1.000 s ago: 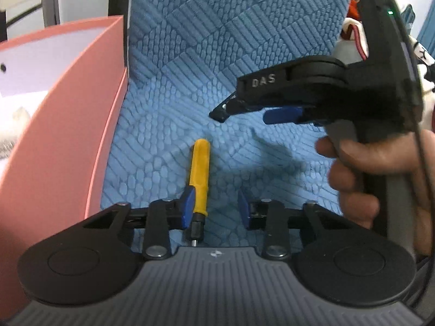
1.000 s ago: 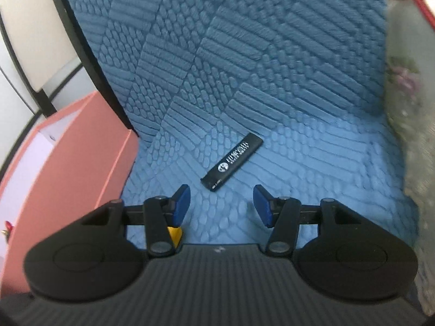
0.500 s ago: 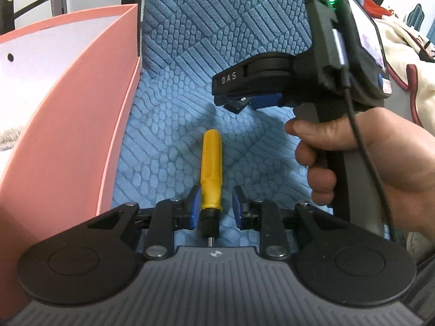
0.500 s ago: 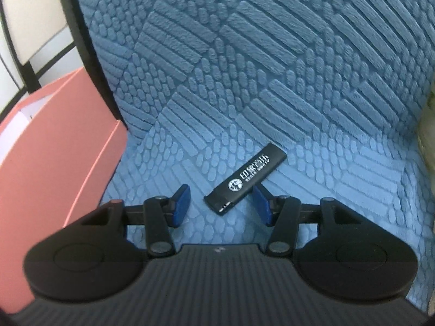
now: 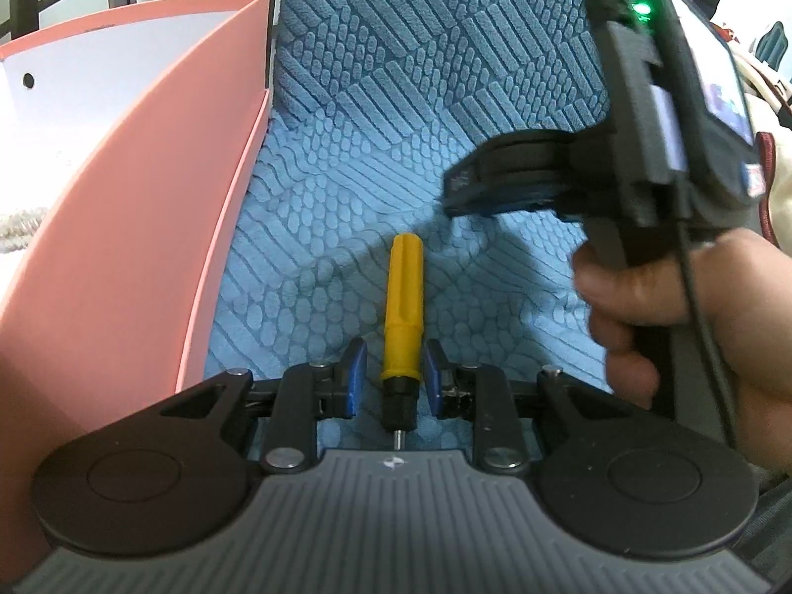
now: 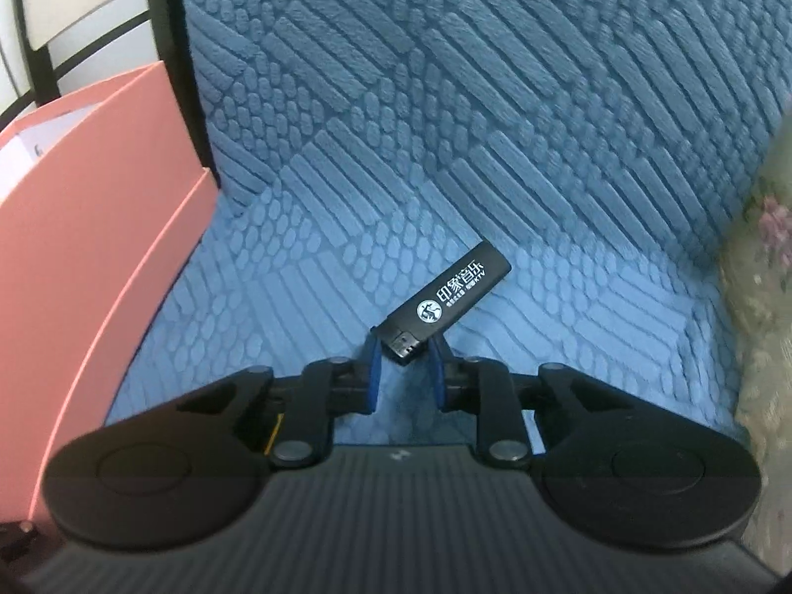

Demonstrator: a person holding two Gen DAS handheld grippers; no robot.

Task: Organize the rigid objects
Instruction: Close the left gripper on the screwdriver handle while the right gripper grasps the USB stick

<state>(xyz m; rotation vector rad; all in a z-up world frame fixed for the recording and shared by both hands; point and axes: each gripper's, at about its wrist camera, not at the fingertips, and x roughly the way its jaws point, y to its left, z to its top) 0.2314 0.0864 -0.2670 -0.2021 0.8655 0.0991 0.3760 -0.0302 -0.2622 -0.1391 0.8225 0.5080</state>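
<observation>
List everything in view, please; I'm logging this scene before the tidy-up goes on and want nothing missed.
screwdriver: 1, yellow handle with black collar and metal tip, lying on the cushion between the left pads, a gap on each side
lighter: 1, black with white print, on the cushion, its near end between the right pads
box: 1, pink outside and white inside, open, standing at the cushion's left edge
cushion: 1, blue textured fabric, seat and upright back
floral fabric: 1, pale, at the right edge
left hand-held gripper: 1, black with blue pads, open around the screwdriver
right hand-held gripper: 1, black with blue pads, narrowly open at the lighter
hand: 1, gripping the right handle
</observation>
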